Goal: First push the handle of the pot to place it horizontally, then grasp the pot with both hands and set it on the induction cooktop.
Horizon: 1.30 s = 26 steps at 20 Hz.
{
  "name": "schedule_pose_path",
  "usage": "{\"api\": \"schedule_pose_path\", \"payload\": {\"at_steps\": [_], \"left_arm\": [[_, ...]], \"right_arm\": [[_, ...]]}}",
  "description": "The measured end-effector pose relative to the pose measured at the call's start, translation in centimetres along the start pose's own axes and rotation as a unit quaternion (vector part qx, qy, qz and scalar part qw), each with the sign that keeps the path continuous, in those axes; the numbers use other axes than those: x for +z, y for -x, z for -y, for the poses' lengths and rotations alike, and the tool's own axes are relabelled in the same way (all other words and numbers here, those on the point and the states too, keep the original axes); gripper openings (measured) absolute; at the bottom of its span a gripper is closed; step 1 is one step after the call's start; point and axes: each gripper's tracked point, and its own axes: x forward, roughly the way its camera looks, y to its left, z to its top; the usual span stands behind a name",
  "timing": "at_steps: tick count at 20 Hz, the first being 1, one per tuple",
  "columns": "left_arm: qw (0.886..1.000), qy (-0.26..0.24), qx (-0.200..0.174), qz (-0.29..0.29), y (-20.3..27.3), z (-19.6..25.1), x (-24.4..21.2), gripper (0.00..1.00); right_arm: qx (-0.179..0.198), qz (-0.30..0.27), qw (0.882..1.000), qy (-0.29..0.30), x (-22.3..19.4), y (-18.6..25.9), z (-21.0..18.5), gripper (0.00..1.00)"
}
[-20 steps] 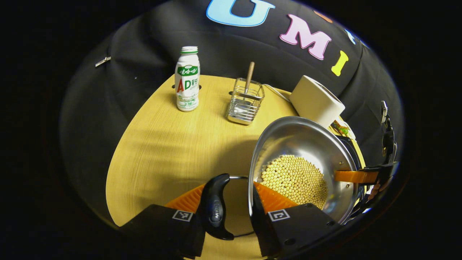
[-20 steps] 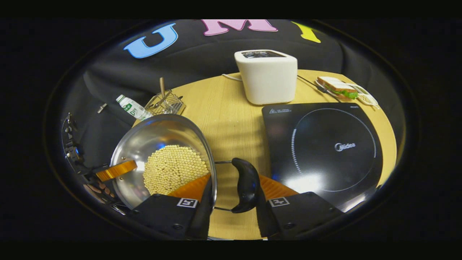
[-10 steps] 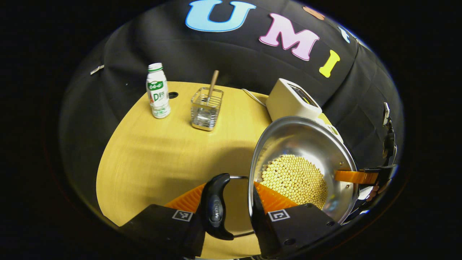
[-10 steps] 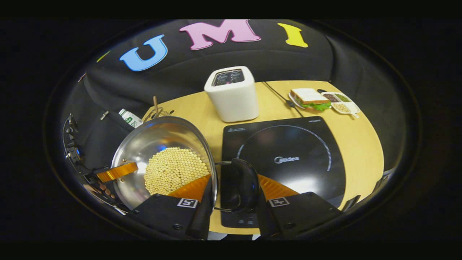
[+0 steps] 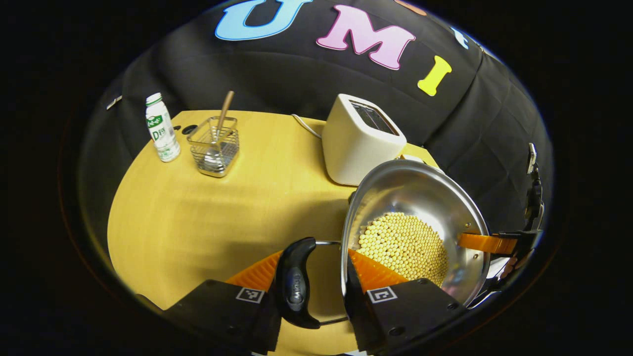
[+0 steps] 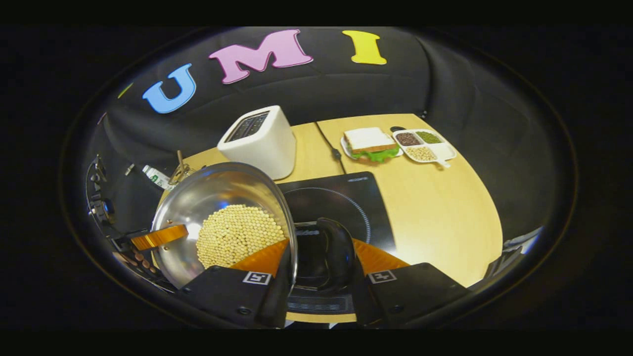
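The pot (image 5: 415, 222), a shiny steel one with a layer of pale beans (image 5: 403, 245) in its bottom, hangs in the air between the two claws, carried by its side handles. In the left gripper view the left claw (image 5: 316, 277) pinches the pot's rim and its black handle (image 5: 295, 283): one finger lies inside the pot against the wall, the other outside the handle. Across the pot, the other claw's finger reaches over the far rim.

In the right gripper view the right claw (image 6: 319, 262) grips the same way on the opposite black handle (image 6: 336, 252), with the pot (image 6: 222, 217) to its left. Directly below and ahead of this claw lies the black cooktop (image 6: 346, 198); the pot sits above its left edge, not resting on it.

Beyond the pot stands a white toaster (image 5: 358, 138). Far ahead and left of the left claw are a wire basket (image 5: 213, 146) holding a wooden-handled utensil and a small bottle (image 5: 161, 127). Ahead and right of the right claw are a sandwich (image 6: 370, 143) on a plate and a divided dish (image 6: 423, 145), all on the wooden table (image 6: 435, 217).
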Motion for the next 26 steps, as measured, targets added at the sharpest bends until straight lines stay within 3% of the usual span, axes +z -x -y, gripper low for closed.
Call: {"api": "schedule_pose_path", "payload": {"at_steps": [9, 11, 13, 14, 15, 19, 20, 21, 26], "left_arm": [[1.000, 0.006, 0.007, -0.005, -5.7, 6.6, -0.6, 0.62], [1.000, 0.006, 0.014, -0.006, -6.5, 6.7, -0.5, 0.60], [1.000, 0.009, 0.018, -0.010, -7.1, 6.4, -0.5, 0.60], [1.000, 0.010, 0.020, -0.004, -7.2, 6.2, -0.2, 0.60], [1.000, 0.009, 0.022, -0.001, -7.4, 6.0, 0.0, 0.60], [1.000, 0.018, 0.019, 0.002, -7.7, 5.8, -0.4, 0.61], [1.000, 0.015, 0.020, 0.001, -7.7, 5.8, -0.3, 0.62], [1.000, 0.011, 0.020, 0.000, -7.7, 5.8, -0.4, 0.61], [1.000, 0.007, 0.020, -0.004, -7.7, 5.7, -0.3, 0.64]], "right_arm": [[-0.003, -0.015, 1.000, -0.008, 1.5, -3.1, 8.0, 0.55], [0.000, -0.021, 1.000, -0.009, 1.6, -4.0, 8.2, 0.51], [0.003, -0.026, 1.000, -0.007, 1.7, -4.9, 8.1, 0.56], [0.006, -0.020, 1.000, -0.007, 2.0, -5.4, 7.9, 0.51], [0.008, -0.019, 1.000, -0.006, 2.1, -5.5, 7.8, 0.56], [0.018, -0.012, 1.000, -0.005, 2.4, -6.0, 7.7, 0.56], [0.017, -0.012, 1.000, -0.007, 2.5, -5.9, 7.8, 0.52], [0.016, -0.013, 1.000, -0.008, 2.6, -6.1, 7.7, 0.57], [0.016, -0.015, 1.000, -0.015, 2.6, -6.0, 7.9, 0.58]]}}
